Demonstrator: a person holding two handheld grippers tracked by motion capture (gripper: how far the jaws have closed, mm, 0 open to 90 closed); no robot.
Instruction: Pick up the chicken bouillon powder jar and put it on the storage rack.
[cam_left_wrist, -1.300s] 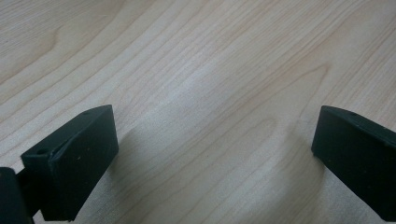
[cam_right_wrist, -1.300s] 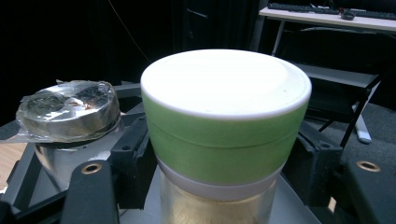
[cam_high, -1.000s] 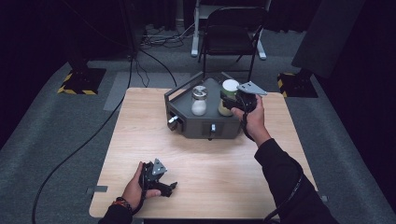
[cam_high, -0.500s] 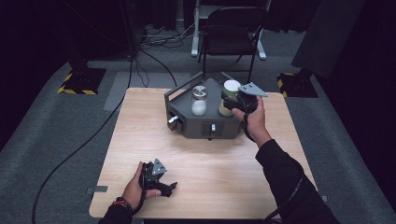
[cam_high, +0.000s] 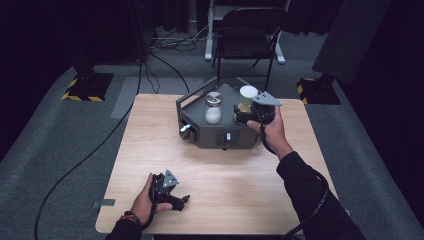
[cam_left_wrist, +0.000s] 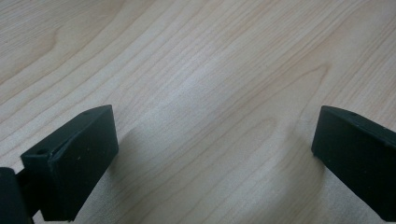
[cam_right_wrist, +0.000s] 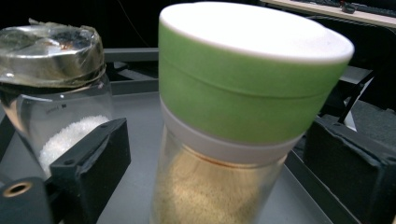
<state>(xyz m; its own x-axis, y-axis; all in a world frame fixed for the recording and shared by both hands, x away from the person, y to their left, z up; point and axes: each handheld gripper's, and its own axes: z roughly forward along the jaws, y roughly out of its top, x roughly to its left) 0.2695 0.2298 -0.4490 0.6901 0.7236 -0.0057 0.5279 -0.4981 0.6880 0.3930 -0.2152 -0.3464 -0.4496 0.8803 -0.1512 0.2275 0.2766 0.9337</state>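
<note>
Two grippers on the go, and nearest us the left gripper (cam_high: 167, 192) lies low on the desk (cam_high: 150, 145) at its front edge, jaws wide apart with nothing but bare wood grain between them. It looks parked for now.

Further back, the right gripper (cam_high: 248, 114) is up at the dark grey tray (cam_high: 200, 131) in the middle of the desk. Its jaws have just been opening, and they stand off on either side of the green-capped jar (cam_right_wrist: 233, 116) with clear gaps, so no squeeze on it. That jar, pale brown granules inside, stands upright in the tray's right half, and just beside it sits the foil-topped jar (cam_right_wrist: 56, 93) of white grains.

By my reading the green-capped jar is set down in the tray and freshly released, so the placing looks done. What seems left is drawing the right gripper back clear without knocking the jar. Beyond the desk stands a folding chair (cam_high: 247, 30) on the grey floor.
</note>
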